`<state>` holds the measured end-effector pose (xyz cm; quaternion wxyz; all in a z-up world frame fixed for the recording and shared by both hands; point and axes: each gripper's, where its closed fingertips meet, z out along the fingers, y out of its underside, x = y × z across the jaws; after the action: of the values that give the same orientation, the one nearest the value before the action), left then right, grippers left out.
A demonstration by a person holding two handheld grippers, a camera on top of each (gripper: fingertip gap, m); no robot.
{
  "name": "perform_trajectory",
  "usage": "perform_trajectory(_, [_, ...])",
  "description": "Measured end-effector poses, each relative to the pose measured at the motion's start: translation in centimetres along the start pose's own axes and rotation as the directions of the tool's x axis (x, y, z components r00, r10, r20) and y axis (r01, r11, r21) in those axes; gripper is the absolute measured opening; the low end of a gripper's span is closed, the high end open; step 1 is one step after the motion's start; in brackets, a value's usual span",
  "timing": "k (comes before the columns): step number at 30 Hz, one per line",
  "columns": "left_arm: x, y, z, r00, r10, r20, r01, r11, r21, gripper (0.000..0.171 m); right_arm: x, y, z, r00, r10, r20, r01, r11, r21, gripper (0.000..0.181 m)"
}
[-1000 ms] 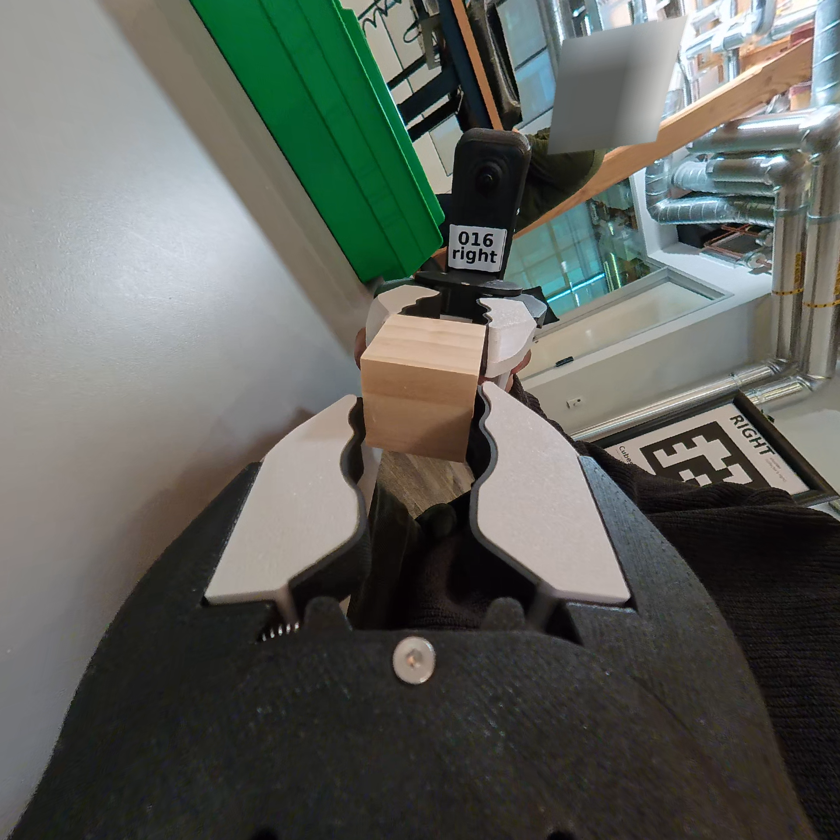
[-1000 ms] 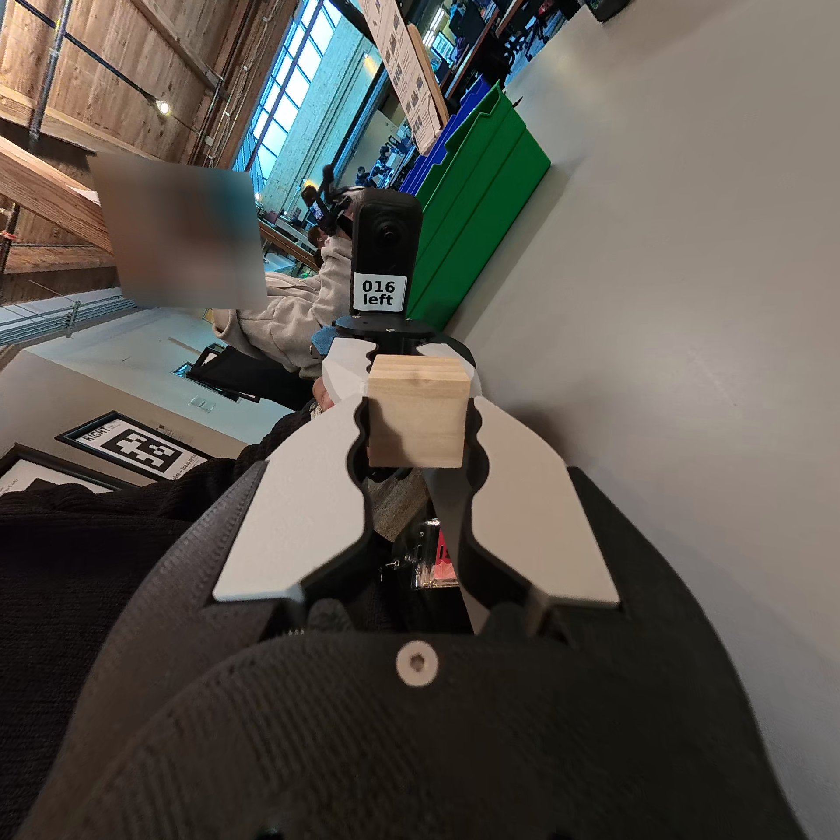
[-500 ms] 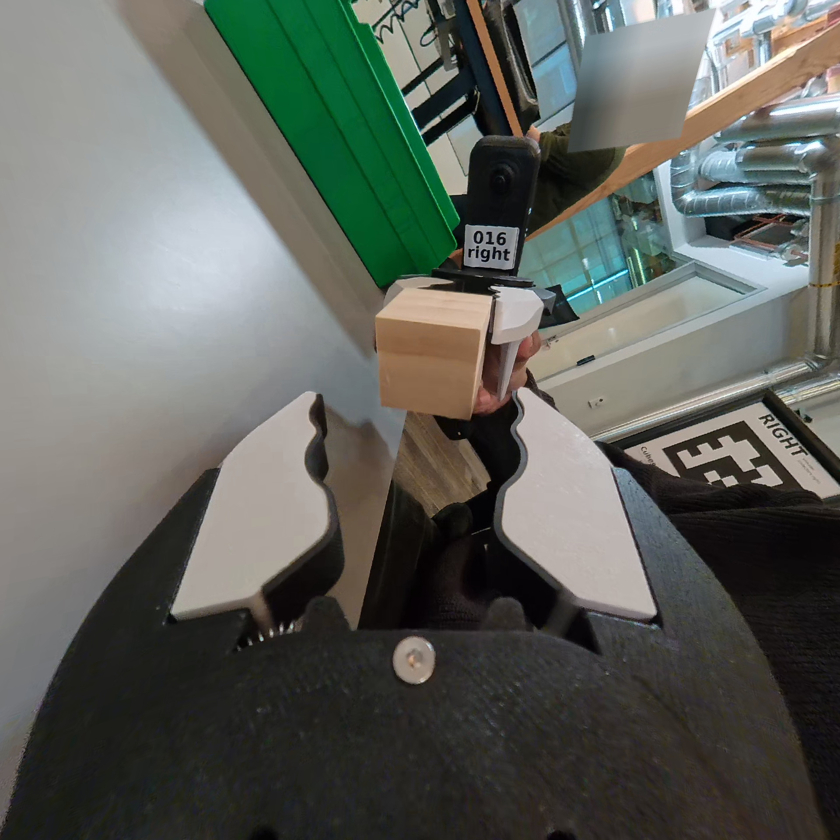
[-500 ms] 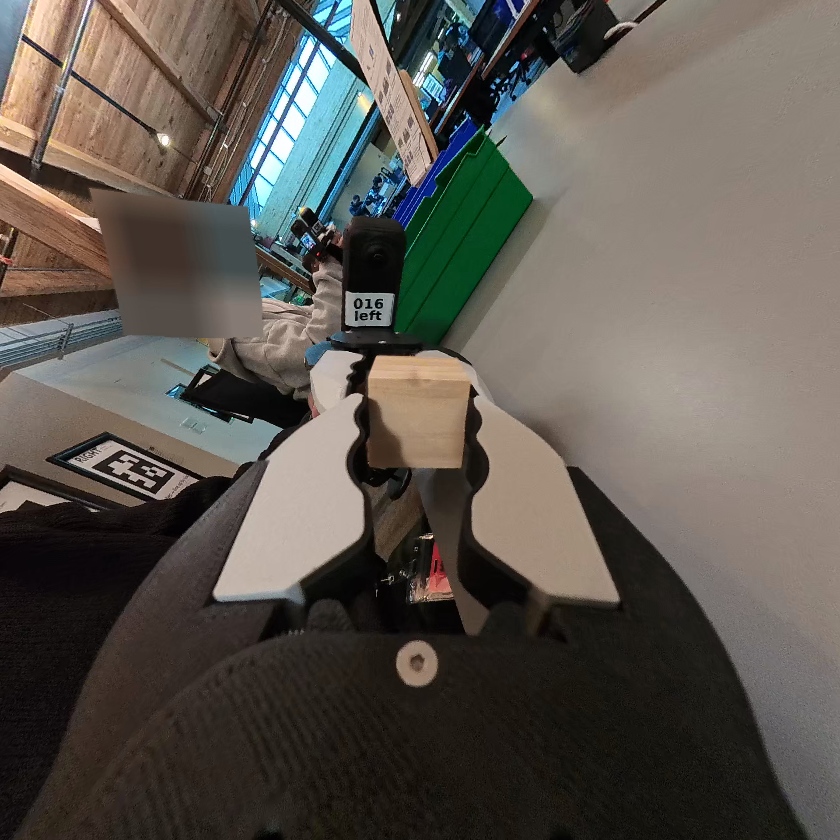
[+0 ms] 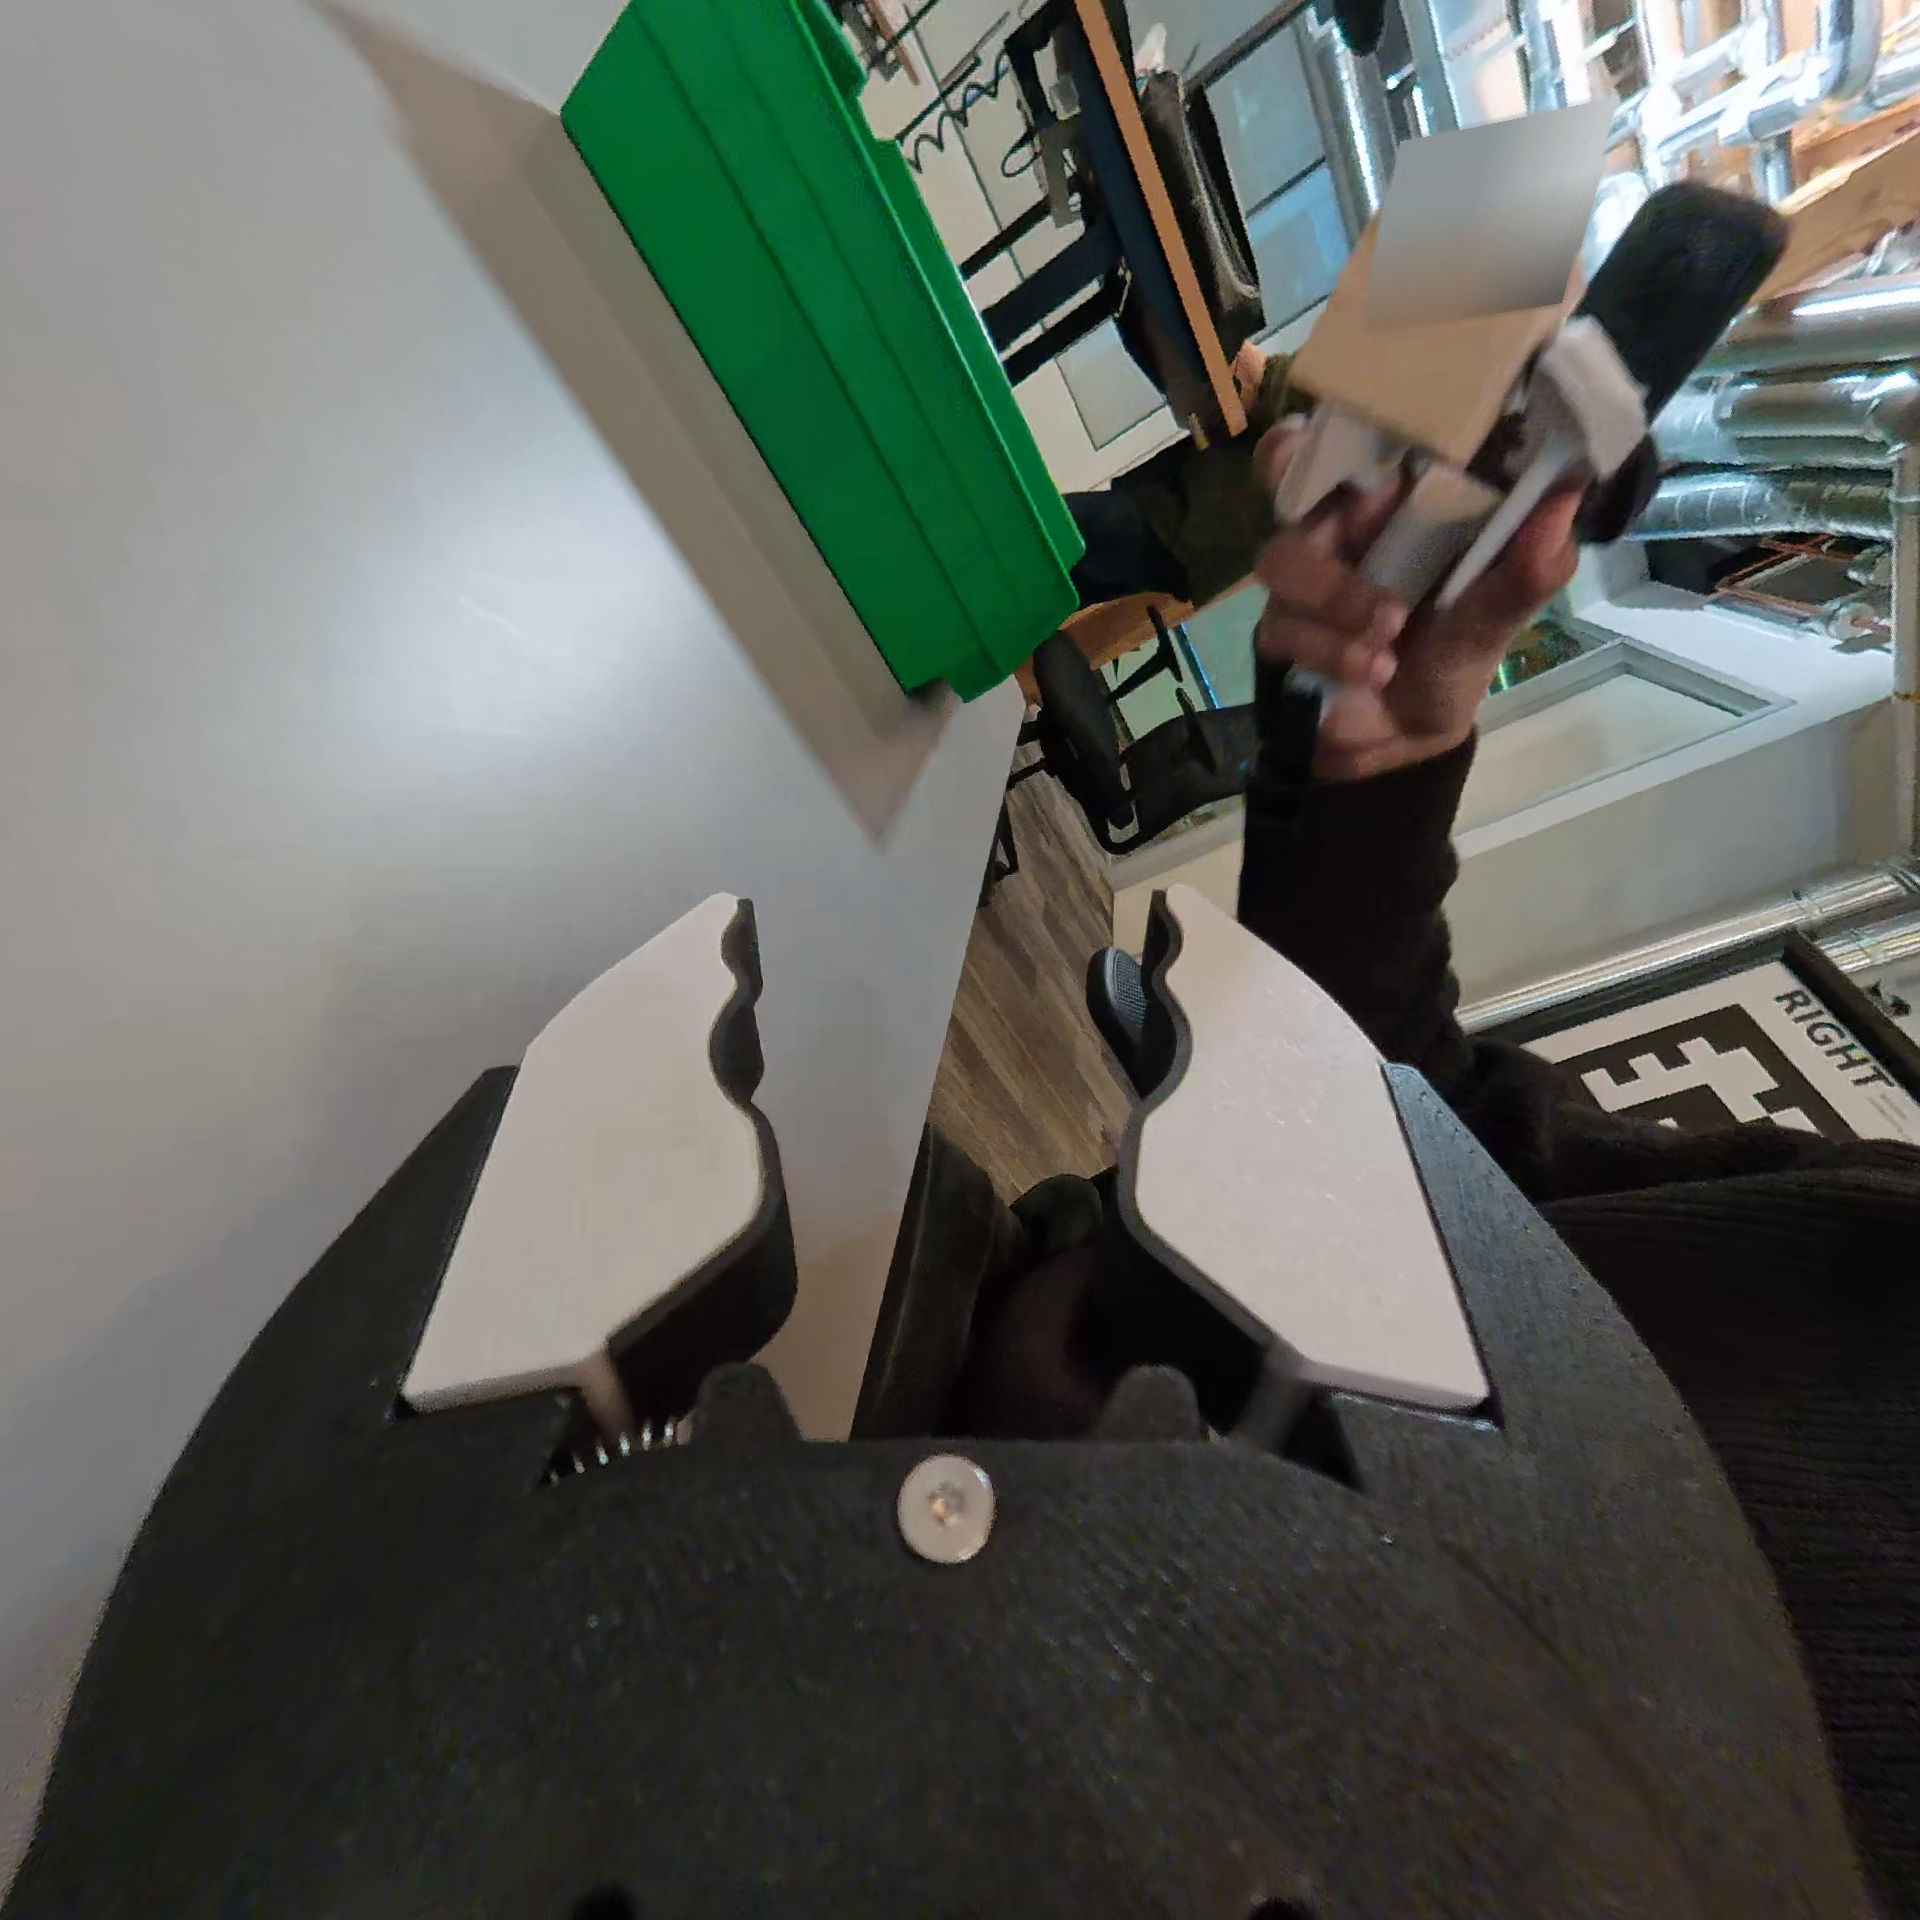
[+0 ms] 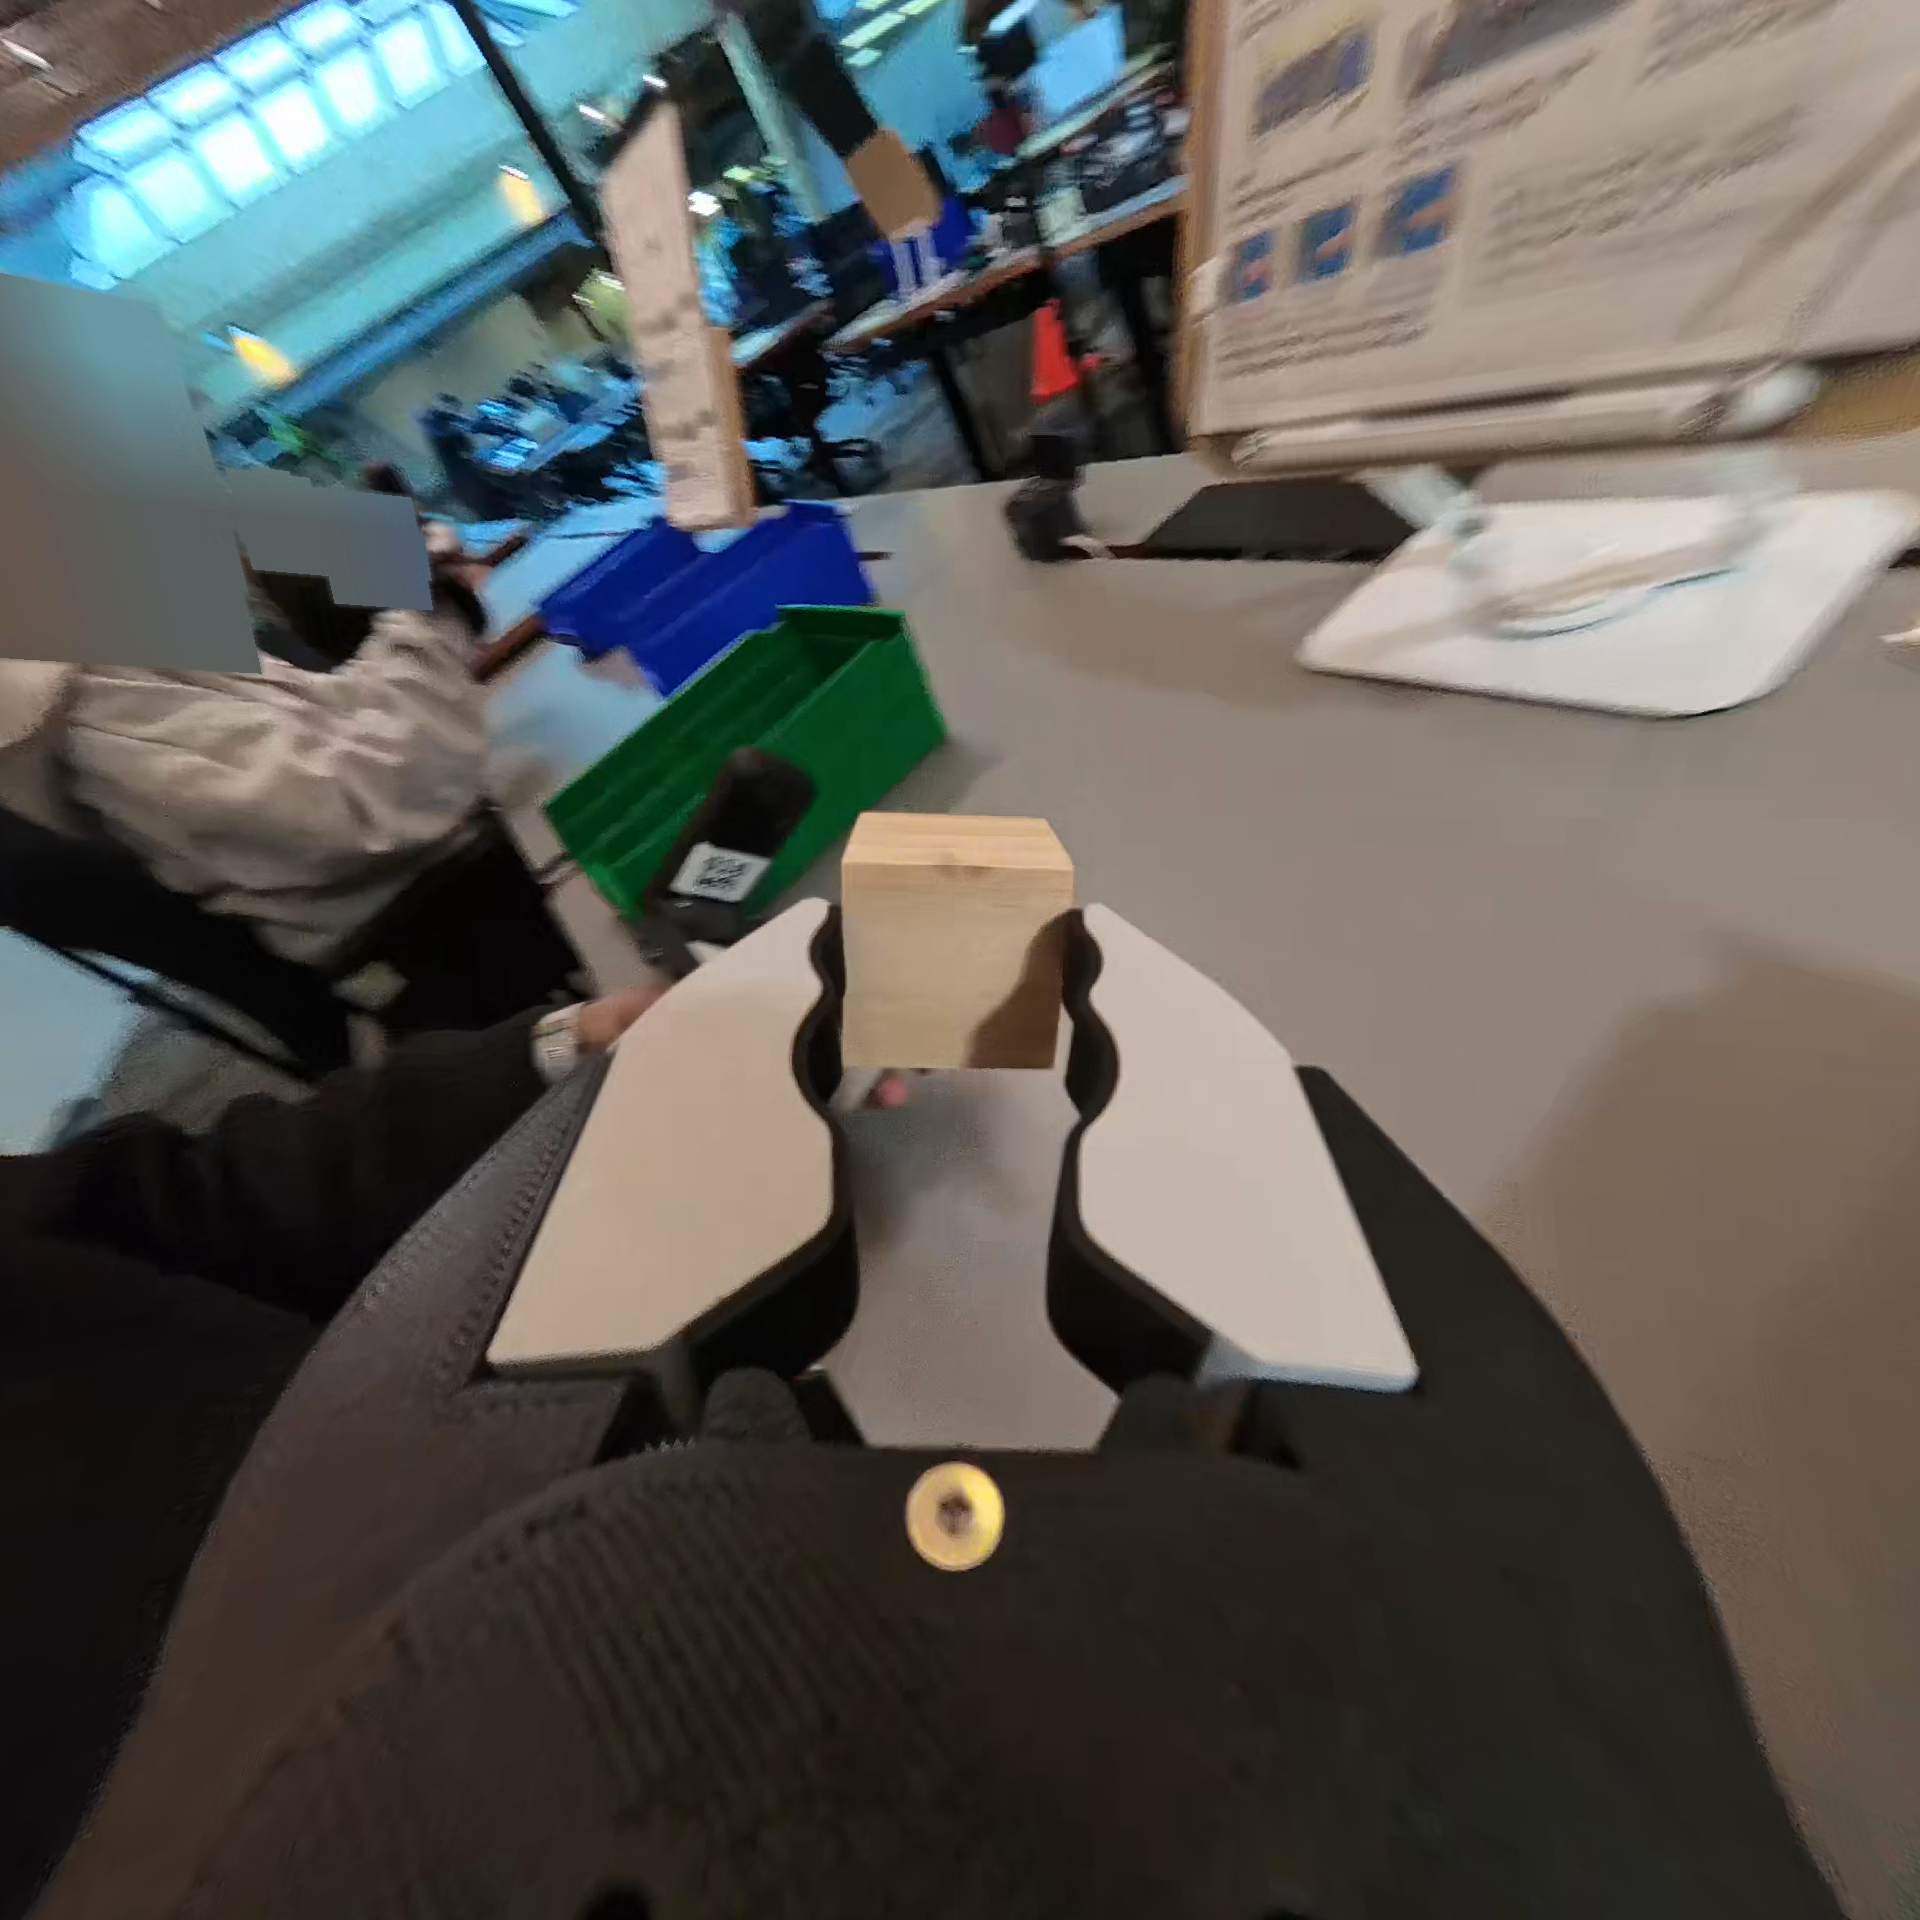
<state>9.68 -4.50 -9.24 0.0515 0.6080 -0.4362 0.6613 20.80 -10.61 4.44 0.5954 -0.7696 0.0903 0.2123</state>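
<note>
Wooden cube [image 6: 954,940] sits clamped between the tips of the right claw [image 6: 956,997], held above the grey surface [image 6: 1403,831]. Beyond it to the left lies a green bin [image 6: 831,707]. Left claw [image 5: 951,1023] gapes wide with nothing in it, beside the surface edge.

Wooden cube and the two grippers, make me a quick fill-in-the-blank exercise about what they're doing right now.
1. The wooden cube is clamped in the ____ gripper.
2. The left gripper has its jaws ____ and holds nothing.
3. Beyond the cube, a ____ bin sits on the grey table.

Missing words: right; open; green
</note>
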Motion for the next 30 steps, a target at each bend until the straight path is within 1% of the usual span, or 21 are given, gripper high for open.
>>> perform_trajectory(3, [0.1, 0.3, 0.3, 1.000, -0.004, -0.008, 0.004, 1.000, -0.013, 0.072, 5.1, -3.8, -4.2, 0.974, -0.068, -0.218, 0.060, 0.997, -0.044, 0.041])
perform_trajectory(5, [0.2, 0.5, 0.5, 1.000, 0.007, -0.002, -0.007, 1.000, -0.022, 0.071, 9.6, -5.2, -6.8, 0.923, -0.097, -0.373, 0.063, 0.993, -0.103, 0.041])
perform_trajectory(6, [0.1, 0.6, 0.6, 1.000, 0.012, 0.001, -0.012, 1.000, -0.028, 0.071, 12.0, -5.4, -7.9, 0.894, -0.099, -0.438, 0.043, 0.990, -0.136, 0.041])
perform_trajectory(8, [0.0, 0.9, 0.9, 1.000, 0.019, 0.006, -0.018, 0.999, -0.046, 0.071, 16.6, -4.9, -9.9, 0.827, -0.102, -0.553, -0.018, 0.978, -0.207, 0.042])
perform_trajectory(10, [-0.1, 1.6, 1.3, 1.000, 0.016, 0.004, -0.016, 0.997, -0.075, 0.071, 20.6, -3.4, -11.3, 0.767, -0.102, -0.634, -0.103, 0.955, -0.278, 0.042])
perform_trajectory(12, [-0.2, 2.1, 1.6, 1.000, 0.012, 0.001, -0.012, 0.995, -0.099, 0.071, 23.4, -1.5, -12.3, 0.718, -0.111, -0.687, -0.191, 0.917, -0.349, 0.042])
perform_trajectory(14, [-0.1, 2.5, 1.9, 1.000, 0.013, -0.006, -0.013, 0.994, -0.113, 0.070, 25.7, 0.3, -13.2, 0.668, -0.159, -0.727, -0.259, 0.866, -0.427, 0.042])
perform_trajectory(16, [0.0, 2.9, 2.1, 1.000, 0.016, -0.008, -0.016, 0.992, -0.125, 0.070, 27.6, 1.7, -13.9, 0.626, -0.208, -0.752, -0.315, 0.815, -0.487, 0.042])
perform_trajectory(18, [0.1, 3.3, 2.3, 1.000, 0.019, -0.007, -0.020, 0.990, -0.138, 0.070, 29.0, 3.0, -14.3, 0.598, -0.224, -0.770, -0.374, 0.771, -0.515, 0.042])
perform_trajectory(23, [0.2, 3.7, 2.5, 1.000, 0.030, -0.003, -0.030, 0.988, -0.153, 0.070, 30.8, 6.3, -14.7, 0.573, -0.210, -0.792, -0.507, 0.668, -0.545, 0.042])
perform_trajectory(27, [0.2, 3.8, 2.6, 1.000, 0.024, -0.006, -0.024, 0.988, -0.156, 0.070, 31.0, 7.8, -14.4, 0.577, -0.193, -0.794, -0.549, 0.627, -0.552, 0.042])
perform_trajectory(30, [0.2, 3.9, 2.7, 1.000, 0.022, -0.007, -0.023, 0.987, -0.162, 0.070, 31.1, 8.0, -14.2, 0.577, -0.190, -0.794, -0.557, 0.620, -0.553, 0.042])
